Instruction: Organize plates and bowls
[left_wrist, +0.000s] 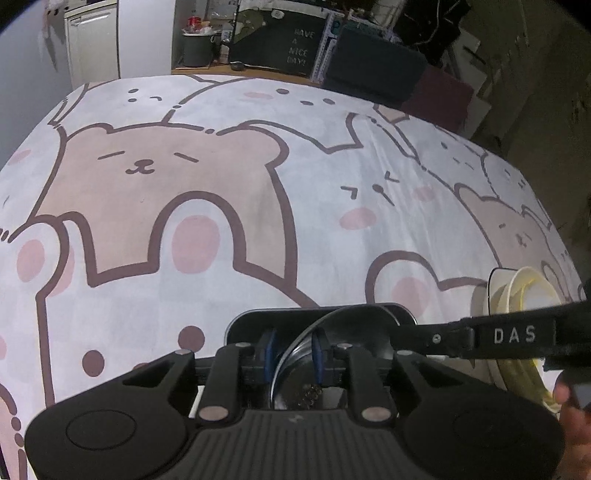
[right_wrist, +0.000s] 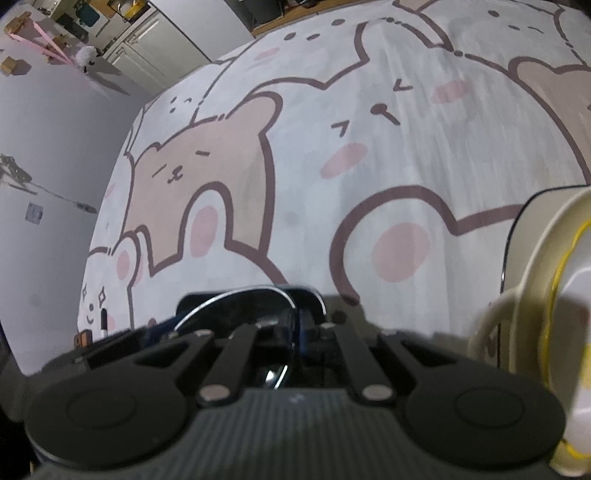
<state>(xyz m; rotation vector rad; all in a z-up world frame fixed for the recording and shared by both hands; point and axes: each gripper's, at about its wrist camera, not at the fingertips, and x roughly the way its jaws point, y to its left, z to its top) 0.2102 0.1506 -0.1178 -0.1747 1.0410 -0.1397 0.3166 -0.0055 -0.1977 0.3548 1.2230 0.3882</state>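
A dark bowl with a shiny rim (left_wrist: 295, 343) hangs low over the bear-print cloth, above a black rounded-rectangle dish (left_wrist: 251, 317). Its rim runs through the gap of my left gripper (left_wrist: 293, 349); the blue pads (left_wrist: 266, 349) stand slightly apart from it, so the gripper is open. In the right wrist view my right gripper (right_wrist: 297, 328) is shut on the bowl's rim (right_wrist: 236, 293), over the same black dish (right_wrist: 310, 297). A black bar lettered DAS (left_wrist: 513, 336), part of the right gripper, reaches in from the right. A stack of cream bowls and plates (left_wrist: 524, 291) (right_wrist: 546, 277) stands just right of both grippers.
The bear-print cloth (left_wrist: 221, 177) (right_wrist: 369, 147) stretches wide ahead and to the left. A black marker (right_wrist: 104, 325) lies near the cloth's left edge. A person's hand (left_wrist: 569, 398) shows at the right border. Cluttered furniture (left_wrist: 273, 48) stands beyond the far edge.
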